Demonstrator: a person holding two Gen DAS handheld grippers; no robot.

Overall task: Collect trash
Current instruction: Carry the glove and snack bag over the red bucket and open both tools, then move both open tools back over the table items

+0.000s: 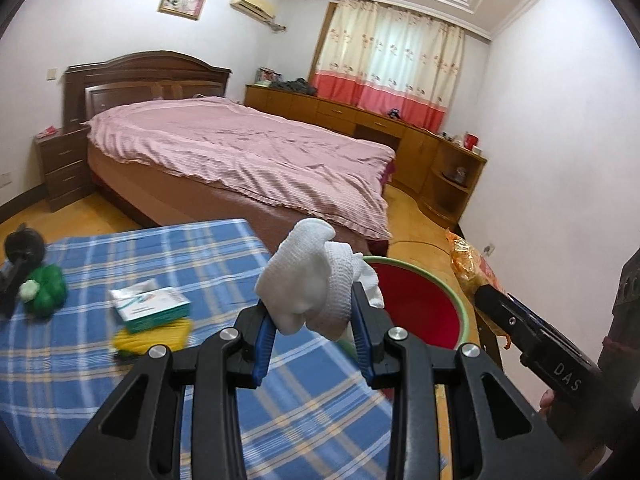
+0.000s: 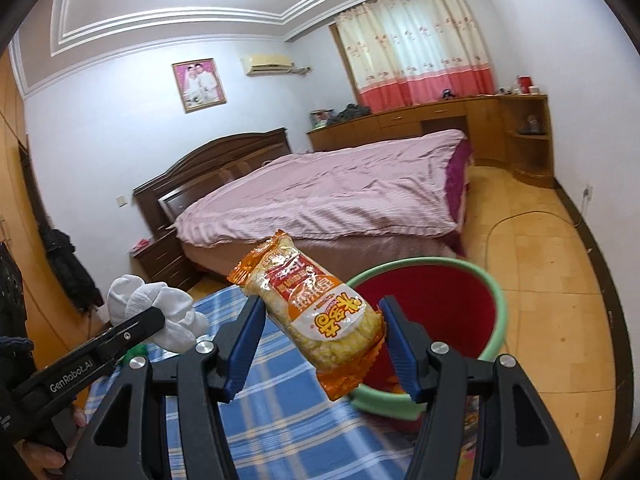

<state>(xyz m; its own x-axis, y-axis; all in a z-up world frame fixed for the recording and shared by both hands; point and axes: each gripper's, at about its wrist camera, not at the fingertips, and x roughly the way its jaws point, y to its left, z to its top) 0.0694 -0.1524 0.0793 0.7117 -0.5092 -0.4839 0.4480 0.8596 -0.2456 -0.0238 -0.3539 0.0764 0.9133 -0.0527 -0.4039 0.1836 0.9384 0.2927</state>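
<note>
My left gripper [image 1: 314, 312] is shut on a crumpled white tissue wad [image 1: 316, 280], held above the edge of the blue plaid table [image 1: 160, 360]; the wad also shows in the right wrist view [image 2: 160, 312]. My right gripper [image 2: 320, 324] is shut on an orange snack packet [image 2: 316, 308], held up in front of the red bin with a green rim [image 2: 436, 320]. The bin [image 1: 416, 304] stands on the floor just past the table's right edge. The packet [image 1: 472, 264] also shows at the right of the left wrist view.
On the table lie a white-and-green box [image 1: 150, 306] on a yellow thing [image 1: 152, 338], a green object [image 1: 44, 288] and a black object [image 1: 18, 252]. A bed with a pink cover [image 1: 240, 152] stands behind. Wooden cabinets [image 1: 360, 116] line the far wall.
</note>
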